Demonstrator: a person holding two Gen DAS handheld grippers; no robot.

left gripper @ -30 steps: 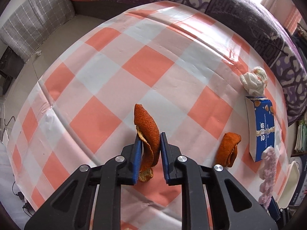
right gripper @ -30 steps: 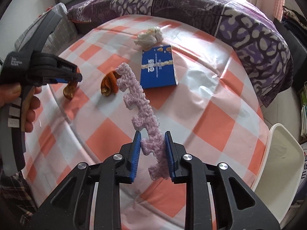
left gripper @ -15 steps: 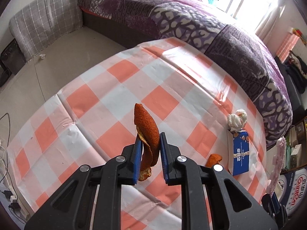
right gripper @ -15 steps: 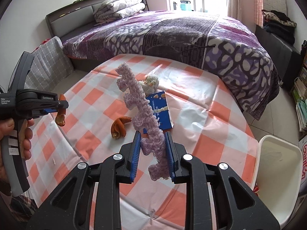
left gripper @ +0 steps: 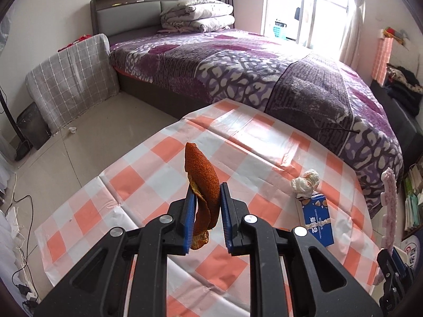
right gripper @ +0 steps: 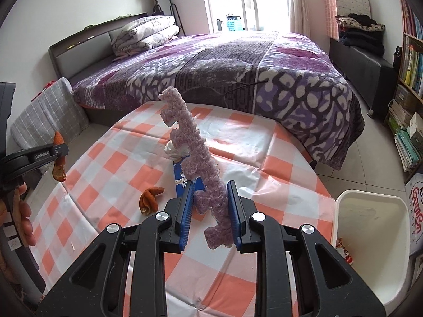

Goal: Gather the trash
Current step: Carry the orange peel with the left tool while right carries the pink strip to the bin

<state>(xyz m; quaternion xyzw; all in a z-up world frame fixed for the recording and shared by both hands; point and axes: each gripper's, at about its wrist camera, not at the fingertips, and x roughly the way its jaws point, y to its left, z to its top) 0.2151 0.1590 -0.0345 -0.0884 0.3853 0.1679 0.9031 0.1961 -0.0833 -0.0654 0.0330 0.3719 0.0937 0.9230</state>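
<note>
My left gripper (left gripper: 206, 211) is shut on a curled orange peel (left gripper: 202, 174) and holds it high above the checked table (left gripper: 148, 182). My right gripper (right gripper: 208, 208) is shut on a long pink foam strip (right gripper: 190, 148), held upright above the table. In the right wrist view the left gripper (right gripper: 58, 155) with its peel is at the far left. On the table lie a second orange peel (right gripper: 150, 196), a blue snack box (left gripper: 317, 219) and a crumpled white tissue (left gripper: 305, 182). A white trash bin (right gripper: 370, 227) stands at the table's right side.
A bed with a purple patterned cover (left gripper: 264, 74) runs along the table's far side. A grey checked cushion (left gripper: 71, 79) leans by the bed at the left. Shelves with books (right gripper: 409, 60) stand at the right. Cables lie on the floor (left gripper: 18, 211) at the left.
Both grippers have risen well above the table with their loads and tilted up, so the bed and room came into view. The bin has come further into the right wrist view.
</note>
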